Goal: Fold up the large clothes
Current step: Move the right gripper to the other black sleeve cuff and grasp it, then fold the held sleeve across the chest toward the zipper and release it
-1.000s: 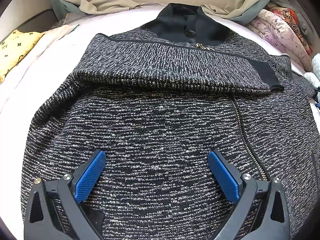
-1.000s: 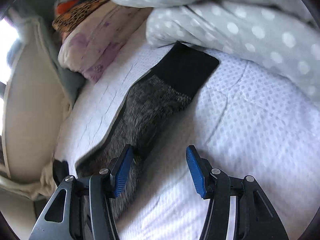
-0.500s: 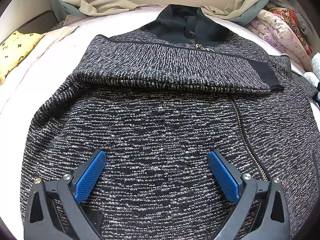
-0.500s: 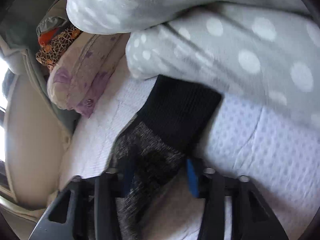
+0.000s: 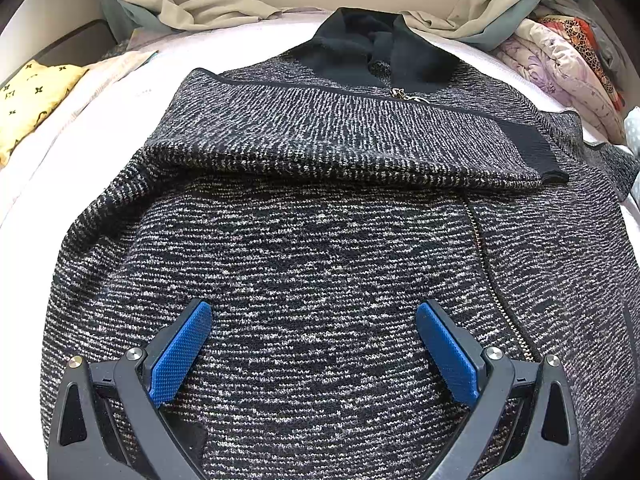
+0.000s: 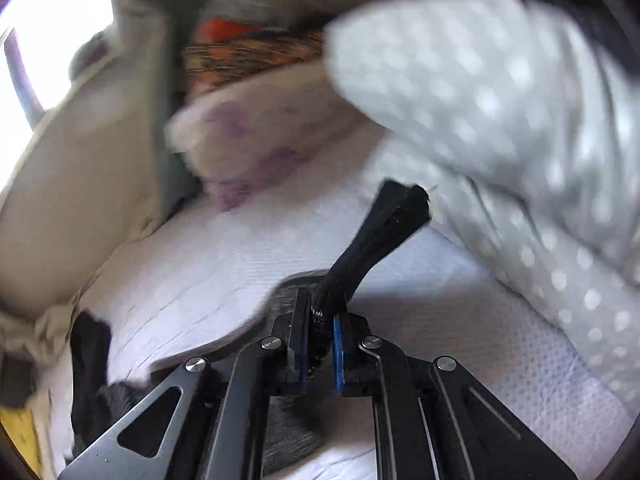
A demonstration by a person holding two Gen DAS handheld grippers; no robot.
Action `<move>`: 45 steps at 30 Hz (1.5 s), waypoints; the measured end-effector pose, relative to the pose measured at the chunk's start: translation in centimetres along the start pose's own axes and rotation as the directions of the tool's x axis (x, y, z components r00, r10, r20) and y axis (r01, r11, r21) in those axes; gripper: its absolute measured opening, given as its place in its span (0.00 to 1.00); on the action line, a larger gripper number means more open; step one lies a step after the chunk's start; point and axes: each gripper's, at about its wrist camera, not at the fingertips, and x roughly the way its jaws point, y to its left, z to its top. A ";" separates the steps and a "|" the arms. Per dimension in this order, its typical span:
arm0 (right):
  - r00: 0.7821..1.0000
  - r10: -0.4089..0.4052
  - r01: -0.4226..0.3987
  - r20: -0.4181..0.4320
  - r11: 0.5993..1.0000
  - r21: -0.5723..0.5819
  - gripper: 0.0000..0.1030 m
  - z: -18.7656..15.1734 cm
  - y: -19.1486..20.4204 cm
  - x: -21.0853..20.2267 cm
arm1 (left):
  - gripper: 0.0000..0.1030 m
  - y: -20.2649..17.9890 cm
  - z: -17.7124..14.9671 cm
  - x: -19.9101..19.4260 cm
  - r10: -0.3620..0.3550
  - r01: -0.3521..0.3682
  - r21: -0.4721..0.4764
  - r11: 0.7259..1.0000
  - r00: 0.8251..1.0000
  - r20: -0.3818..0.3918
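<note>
While your right gripper (image 6: 320,332) is pinched tight on the black ribbed cuff (image 6: 380,232) of the jacket's sleeve, the cuff pokes out past the blue pads (image 6: 338,356) and is lifted off the white quilted bed cover (image 6: 224,280). That view is pretty blurry, but just beyond the cuff you've got a grey polka-dot blanket (image 6: 500,100) and a pale bundle with purple flowers (image 6: 256,148).

Your left gripper (image 5: 312,344) is spread wide, fingers apart, hovering over the lower front of the speckled black-and-white jacket (image 5: 320,260); can't tell if the pads actually touch the knit. The jacket lies flat on the bed, front up, with one sleeve (image 5: 340,148) folded across the chest and its black collar (image 5: 376,56) at the far end. The zipper (image 5: 492,280) runs down just right of your fingers. A yellow patterned cushion (image 5: 36,100) sits off at the left edge, well apart from the jacket.
</note>
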 end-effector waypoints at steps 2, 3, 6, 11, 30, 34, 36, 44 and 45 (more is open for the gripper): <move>0.999 0.043 -0.041 0.021 0.996 -0.078 0.04 -0.5 3.1 -1.8 | 1.00 0.0 0.0 0.0 0.000 0.000 0.000 1.000 1.000 0.000; 0.998 0.062 -0.059 0.022 0.992 -0.111 0.04 -0.9 4.5 -2.4 | 1.00 0.0 0.1 0.0 -0.001 0.001 -0.001 1.000 1.000 -0.001; 0.989 0.149 -0.142 0.011 0.960 -0.240 0.04 -3.3 10.3 -4.4 | 1.00 0.0 0.1 0.0 -0.003 0.003 -0.002 1.000 1.000 -0.002; 0.965 0.256 -0.256 -0.065 0.845 -0.470 0.04 -9.5 19.4 -6.3 | 1.00 0.0 0.1 0.1 -0.004 0.004 -0.004 1.000 1.000 -0.002; 0.933 0.084 -0.321 -0.350 0.636 -0.702 0.55 -26.4 24.3 -5.8 | 1.00 0.5 0.8 0.1 -0.021 0.020 -0.028 0.999 0.999 -0.033; 0.939 0.037 -0.281 -0.343 0.659 -0.698 0.60 -27.6 21.0 -7.8 | 1.00 0.3 1.2 -0.7 -0.096 0.094 -0.037 0.995 0.994 -0.047; 0.942 -0.010 -0.241 -0.335 0.676 -0.697 0.60 -28.0 19.4 -8.1 | 1.00 0.3 1.3 -1.5 -0.162 0.160 -0.050 0.986 0.986 -0.034; 0.953 -0.032 -0.177 -0.300 0.745 -0.643 0.80 -28.8 15.9 -7.1 | 0.96 0.2 4.0 -5.1 -0.414 0.415 -0.143 0.898 0.909 0.045; 0.952 -0.029 -0.179 -0.304 0.753 -0.633 0.81 -28.8 15.8 -7.0 | 0.94 0.1 4.7 -5.1 -0.441 0.443 -0.161 0.882 0.896 0.050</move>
